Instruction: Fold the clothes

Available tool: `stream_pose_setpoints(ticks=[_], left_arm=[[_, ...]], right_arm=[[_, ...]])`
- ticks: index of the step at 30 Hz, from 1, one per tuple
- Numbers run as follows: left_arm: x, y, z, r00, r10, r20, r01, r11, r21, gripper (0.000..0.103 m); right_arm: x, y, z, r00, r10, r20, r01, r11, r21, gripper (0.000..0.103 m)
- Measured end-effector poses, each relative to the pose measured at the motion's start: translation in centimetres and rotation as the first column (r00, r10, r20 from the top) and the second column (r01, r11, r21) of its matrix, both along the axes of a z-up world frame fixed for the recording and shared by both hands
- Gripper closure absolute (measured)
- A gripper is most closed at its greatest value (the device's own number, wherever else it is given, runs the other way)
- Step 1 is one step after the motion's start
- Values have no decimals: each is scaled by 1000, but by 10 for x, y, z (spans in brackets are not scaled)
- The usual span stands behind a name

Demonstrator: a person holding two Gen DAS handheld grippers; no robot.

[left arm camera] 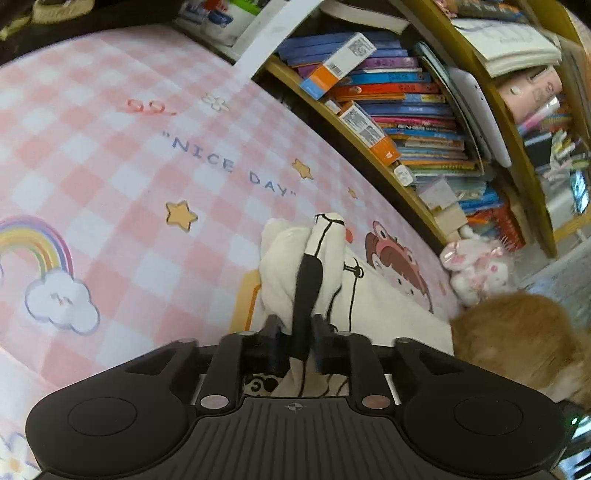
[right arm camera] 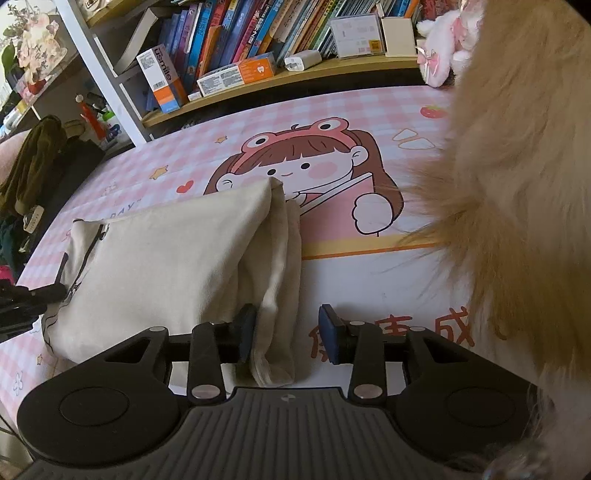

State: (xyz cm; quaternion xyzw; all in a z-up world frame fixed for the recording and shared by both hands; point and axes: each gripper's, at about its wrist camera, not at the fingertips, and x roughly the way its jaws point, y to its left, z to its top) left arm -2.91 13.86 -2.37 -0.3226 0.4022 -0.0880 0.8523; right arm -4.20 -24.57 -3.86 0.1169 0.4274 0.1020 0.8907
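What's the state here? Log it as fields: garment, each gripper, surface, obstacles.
garment: cream garment, partly folded, lying on the sheet
left gripper: shut on a bunched fold of the garment
right gripper: open, garment edge between the fingers
surface: pink checked bedsheet
obstacles: orange furry animal close on the right
background: bookshelf

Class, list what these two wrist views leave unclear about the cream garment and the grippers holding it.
- Cream garment: type and printed design unknowable; left view shows it bunched, right view folded.
- Left gripper: cloth hides the pads of its closed fingers.
- Right gripper: open; the garment's near edge is hidden under its body.
- Orange furry mass: blurred, cut off by the right edge.
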Motion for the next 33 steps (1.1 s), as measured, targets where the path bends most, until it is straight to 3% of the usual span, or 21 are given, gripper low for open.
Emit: stream_pose_setpoints(ticks=[3, 6, 11, 17, 19, 20, 21, 22, 25, 29, 33], left_arm=[[-2, 4, 6, 1000, 10, -3, -10, 999, 46, 24], [-1, 10, 0, 1000, 23, -8, -23, 1000, 11, 23], [5, 11, -12, 1000, 11, -21, -12, 999, -43, 23], [20, 13, -15, 999, -20, -32, 18, 997, -80, 28], [24, 10, -15, 998, -37, -43, 34, 996, -80, 45], [27, 8, -16, 997, -47, -53, 43, 996, -81, 53], [29, 5, -19, 996, -61, -70, 55, 995, -86, 69], [31, 2, -21, 993, -75, -89, 67, 994, -91, 76], [29, -10, -11, 994, -96, -59, 95, 995, -20, 89], [21, -27, 13, 986, -167, 25, 164, 982, 91, 88], [27, -16, 0, 990, -135, -30, 136, 990, 21, 84]], right_arm=[[1, -9, 2, 998, -56, -18, 57, 997, 58, 66], [0, -24, 10, 991, -131, -28, 134, 977, 167, 63], [7, -25, 9, 985, -144, -92, 163, 952, 258, 42], [16, -20, 1, 976, -127, -174, 180, 926, 332, 42], [18, -18, -2, 974, -135, -185, 192, 921, 340, 45], [18, -17, -3, 973, -140, -184, 197, 919, 342, 53], [19, -15, -4, 972, -137, -191, 197, 919, 343, 58], [20, -14, -6, 971, -134, -199, 197, 918, 343, 67], [21, -5, -3, 975, -122, -187, 176, 935, 308, 77], [11, 18, 29, 1000, -17, -14, 19, 989, 150, 90], [9, 9, 19, 997, -45, -63, 56, 980, 192, 90]])
